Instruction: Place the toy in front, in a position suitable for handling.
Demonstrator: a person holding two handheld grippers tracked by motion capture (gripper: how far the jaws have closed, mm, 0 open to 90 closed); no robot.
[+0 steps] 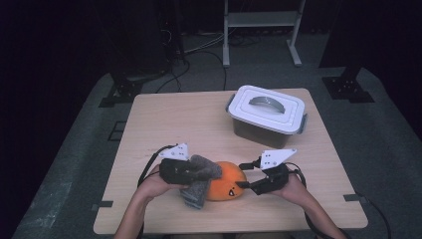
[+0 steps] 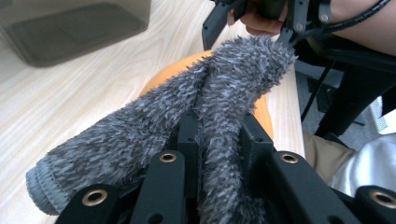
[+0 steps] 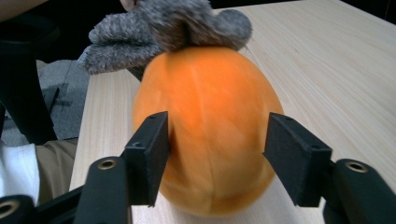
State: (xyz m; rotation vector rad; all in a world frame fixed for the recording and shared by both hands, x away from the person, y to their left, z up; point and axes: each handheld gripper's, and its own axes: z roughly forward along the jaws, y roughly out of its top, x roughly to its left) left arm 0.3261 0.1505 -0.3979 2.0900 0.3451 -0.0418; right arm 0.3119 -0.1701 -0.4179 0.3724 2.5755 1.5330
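Pinching a grey sock (image 2: 219, 98) over the orange ball (image 3: 210, 126).

Lidded bin (image 1: 267, 115) blocks far right; tabletop (image 1: 174, 119) far left open; sock-draped orange toy (image 1: 226, 181) fills gap between hands.

The sock (image 2: 154, 126) is looking like shaggy grey cloth, fuzzy and matt, with a ribbed knit cuff. The orange toy (image 3: 210, 126) is showing a smooth, soft-looking, matt skin. The counter (image 1: 174, 119) is showing pale wood grain with a dull sheen. The box (image 1: 267, 115) is looking like smooth plastic, its lid white.
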